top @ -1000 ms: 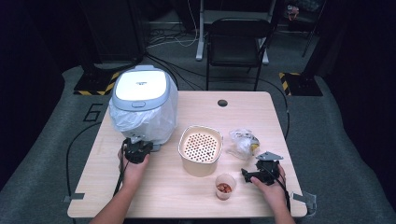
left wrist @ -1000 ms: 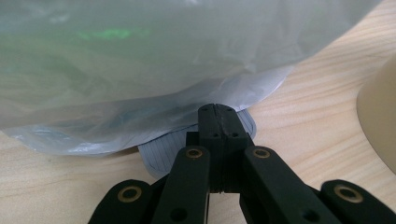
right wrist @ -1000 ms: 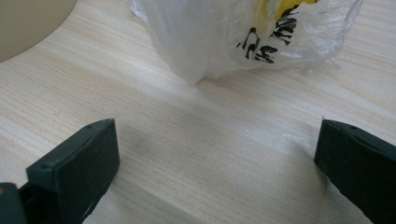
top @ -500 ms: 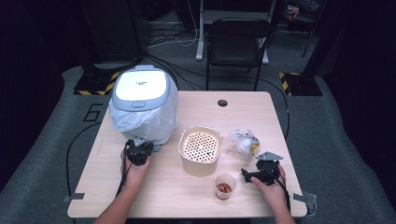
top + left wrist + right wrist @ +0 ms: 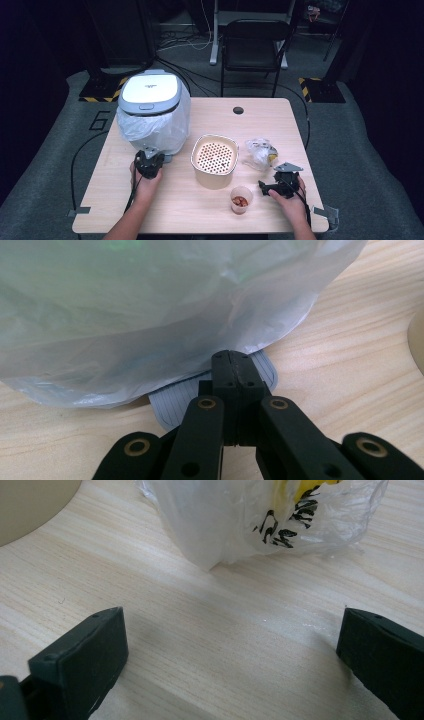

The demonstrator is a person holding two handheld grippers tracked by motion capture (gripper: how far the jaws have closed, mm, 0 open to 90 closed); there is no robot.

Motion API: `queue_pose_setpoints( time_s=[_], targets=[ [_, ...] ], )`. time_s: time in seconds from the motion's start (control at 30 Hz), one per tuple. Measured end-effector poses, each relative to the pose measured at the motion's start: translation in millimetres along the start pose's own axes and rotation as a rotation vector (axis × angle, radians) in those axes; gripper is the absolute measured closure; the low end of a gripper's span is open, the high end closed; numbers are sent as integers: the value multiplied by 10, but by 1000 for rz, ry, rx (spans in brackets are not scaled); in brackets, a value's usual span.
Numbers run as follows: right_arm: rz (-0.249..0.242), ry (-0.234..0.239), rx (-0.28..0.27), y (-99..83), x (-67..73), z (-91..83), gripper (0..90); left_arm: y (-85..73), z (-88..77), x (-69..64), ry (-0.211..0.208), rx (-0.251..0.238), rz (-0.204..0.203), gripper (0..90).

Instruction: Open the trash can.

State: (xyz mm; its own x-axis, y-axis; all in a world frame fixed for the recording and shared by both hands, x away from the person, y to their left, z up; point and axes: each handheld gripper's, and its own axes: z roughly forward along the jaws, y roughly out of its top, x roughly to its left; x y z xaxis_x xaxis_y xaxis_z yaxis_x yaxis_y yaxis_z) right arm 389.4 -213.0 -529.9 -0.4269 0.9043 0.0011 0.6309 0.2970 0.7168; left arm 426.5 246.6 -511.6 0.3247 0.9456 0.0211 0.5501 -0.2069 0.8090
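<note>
A white-lidded rice cooker (image 5: pixel 150 95) stands at the table's back left, wrapped in a clear plastic bag (image 5: pixel 165 131) (image 5: pixel 150 315). My left gripper (image 5: pixel 149 162) (image 5: pixel 232 360) is shut, its tips right at the bag's lower hem and above a grey ribbed tab (image 5: pixel 172 400). Whether any film is pinched between the pads, I cannot tell. My right gripper (image 5: pixel 272 187) (image 5: pixel 230 650) rests open on the table at the front right, its jaws wide apart with bare wood between them. A crumpled clear bag with yellow inside (image 5: pixel 261 152) (image 5: pixel 265 515) lies just ahead of it.
A beige perforated basket (image 5: pixel 215 160) stands mid-table. A small cup holding red pieces (image 5: pixel 241 199) sits in front of it, just left of my right gripper. A cable hole (image 5: pixel 238 110) is near the far edge. A black chair (image 5: pixel 255 40) stands beyond the table.
</note>
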Motion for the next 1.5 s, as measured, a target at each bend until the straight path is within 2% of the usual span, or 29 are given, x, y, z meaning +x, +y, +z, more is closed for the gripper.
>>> queue_pose_setpoints(
  time_s=[0.03, 0.07, 0.1, 0.23, 0.27, 0.4, 0.57, 0.63, 0.7, 0.73, 0.8, 0.93, 0.97, 1.0, 1.03, 1.13, 1.17, 1.33, 1.37, 1.43, 1.47, 1.5],
  targets=[
    [1, -1, 0, 0, 1, 1, 0, -7, 10, -6, 2, -10, -5, 900],
    [-1, 0, 1, -1, -1, -1, 0, -4, -5, 6, -1, 13, 16, 900],
    [-10, 0, 2, -1, -7, -2, 0, -17, 8, -2, 6, -5, 11, 900],
    [-6, 5, 1, -1, -5, -4, 0, -35, 8, 23, 7, -7, 29, 900],
    [-6, 5, 2, -1, -4, -4, 0, -49, 14, 1, -8, -9, -6, 900],
    [-2, 3, 0, -2, -1, -3, 0, -92, 47, -9, 3, -12, 13, 900],
    [0, 3, 0, -2, 1, -4, 0, -122, 52, -7, 2, -22, 7, 900],
    [-3, 7, 5, 0, -4, -8, 0, -134, 59, 1, -4, -40, -11, 900],
    [0, 3, 0, -2, 0, -5, 0, -126, 41, 29, 17, -29, 37, 900],
    [6, 6, 0, -4, 2, -6, 2, -138, 56, -1, 0, -41, -5, 900],
    [3, 1, -1, -5, -2, -6, 6, -134, 46, 4, -5, -27, 0, 900],
    [13, -1, 2, 2, -10, -31, 75, -139, 55, -19, 15, -40, 11, 900],
    [0, 9, 2, 5, -18, -51, 129, -134, 46, -18, 9, -27, 19, 900],
    [-4, 13, 10, 11, -29, -77, 145, -137, 50, -26, 15, -31, 19, 900],
    [14, 20, 14, 16, -22, -82, 145, -138, 54, -29, 17, -37, 19, 900],
    [18, 27, 30, 18, -25, -114, 148, -137, 49, -30, 17, -30, 23, 900],
    [31, 23, 24, 32, -26, -152, 147, -134, 45, -35, 20, -25, 27, 900],
    [29, 28, -4, 103, -40, -287, 144, -135, 46, -41, 22, -25, 31, 900],
    [44, 28, -17, 129, -35, -332, 144, -135, 46, -35, 19, -26, 27, 900],
    [66, 40, -43, 195, -44, -430, 144, -140, 55, -32, 20, -39, 22, 900],
    [82, 55, -54, 242, -48, -477, 144, -137, 49, -32, 17, -30, 24, 900],
    [77, 62, -59, 280, -60, -504, 144, -136, 48, -33, 18, -29, 25, 900]
  ],
)
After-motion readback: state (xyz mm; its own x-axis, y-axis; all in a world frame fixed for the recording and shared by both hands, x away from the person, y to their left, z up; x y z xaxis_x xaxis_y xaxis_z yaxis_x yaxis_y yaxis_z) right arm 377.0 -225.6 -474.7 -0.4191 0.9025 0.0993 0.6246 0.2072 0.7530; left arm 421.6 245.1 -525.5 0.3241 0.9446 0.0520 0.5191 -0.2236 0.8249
